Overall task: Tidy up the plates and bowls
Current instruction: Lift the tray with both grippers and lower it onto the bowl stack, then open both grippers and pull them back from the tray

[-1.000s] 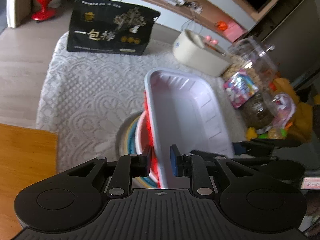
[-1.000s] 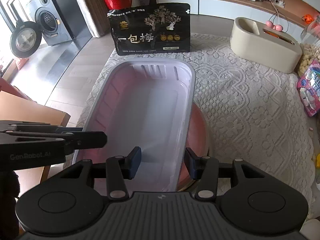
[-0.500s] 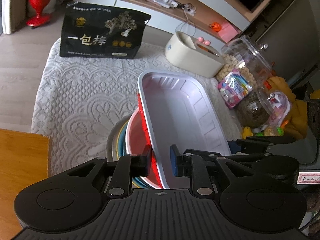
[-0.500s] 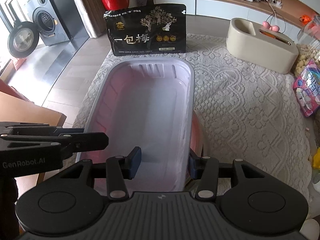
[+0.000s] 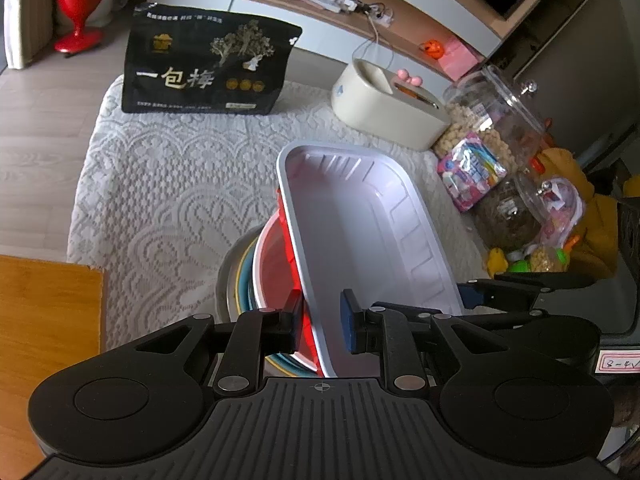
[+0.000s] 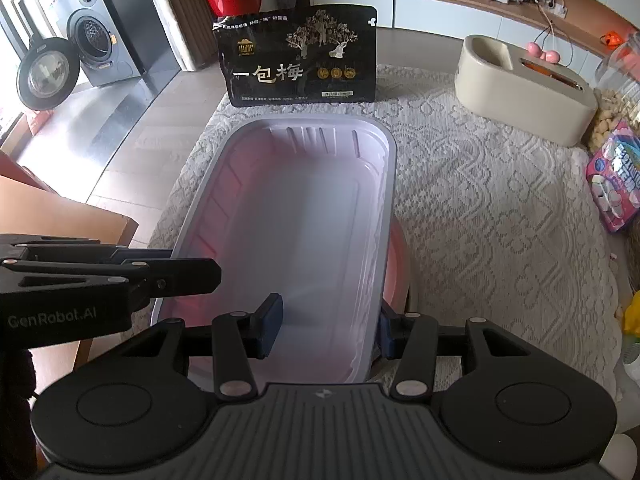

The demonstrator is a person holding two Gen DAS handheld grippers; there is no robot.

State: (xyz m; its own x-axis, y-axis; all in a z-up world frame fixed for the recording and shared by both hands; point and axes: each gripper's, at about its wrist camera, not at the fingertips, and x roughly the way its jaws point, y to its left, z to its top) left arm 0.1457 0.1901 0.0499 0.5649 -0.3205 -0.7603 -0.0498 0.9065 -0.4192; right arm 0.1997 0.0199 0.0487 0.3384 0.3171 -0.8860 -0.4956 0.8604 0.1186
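A pale lavender rectangular tray (image 6: 304,216) with a red underside hangs tilted over a stack of round bowls and plates (image 5: 256,276). The stack's top bowl is pink-red, with blue, yellow and grey rims below it. My left gripper (image 5: 322,322) is shut on the tray's left long wall near the close corner, one pad on the red outside and one inside. My right gripper (image 6: 328,330) straddles the tray's right wall. Its outer finger sits at the rim, and its inner pad (image 6: 269,326) stands clear of the wall above the tray floor. The pink bowl (image 6: 396,260) peeks out beside the tray.
A lace cloth (image 6: 488,208) covers the table. A black snack bag (image 6: 298,58) stands at the far edge, and a cream box (image 6: 520,84) is at the far right. Candy packs and clear jars (image 5: 492,152) crowd the right side. A wooden surface (image 5: 44,320) lies at the near left.
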